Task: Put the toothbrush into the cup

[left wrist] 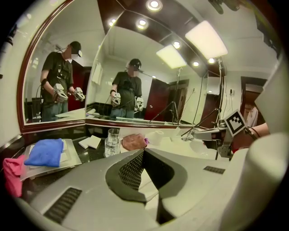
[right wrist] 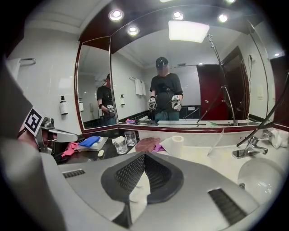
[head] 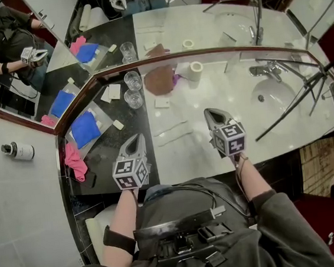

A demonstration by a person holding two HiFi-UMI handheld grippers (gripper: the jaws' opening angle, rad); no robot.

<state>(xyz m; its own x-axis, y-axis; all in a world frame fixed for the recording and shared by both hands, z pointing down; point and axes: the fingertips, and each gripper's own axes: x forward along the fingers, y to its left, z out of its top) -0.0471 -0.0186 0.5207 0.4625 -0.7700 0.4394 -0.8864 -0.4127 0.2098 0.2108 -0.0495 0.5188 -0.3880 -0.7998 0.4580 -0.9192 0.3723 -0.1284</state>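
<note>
- Both claws hover shut and empty above the bathroom table (head: pixel 225 91). The left claw (head: pixel 138 137) is over its dark stone section and the right claw (head: pixel 209 112) over the pale one, each with its jaws pressed together on nothing.
- The toothbrush (head: pixel 169 127), apparently one of two slim white wrapped packets, lies flat and untouched on the pale surface between the two claws. Which packet holds it cannot be told.
- The cup (head: pixel 133 98), a clear glass, stands upright farther back at the edge of the dark section, just beside a second glass (head: pixel 132 79).
- Risk: the packet is thin and flat on a slick top, so it may skate away or slip from jaws that close too high.
- Risk: the second packet (head: pixel 176 136) lies close alongside, so a wide grab could lift both.
- Risk: a long packet lowered at a slant could tip the light glass or knock its neighbour.
</note>
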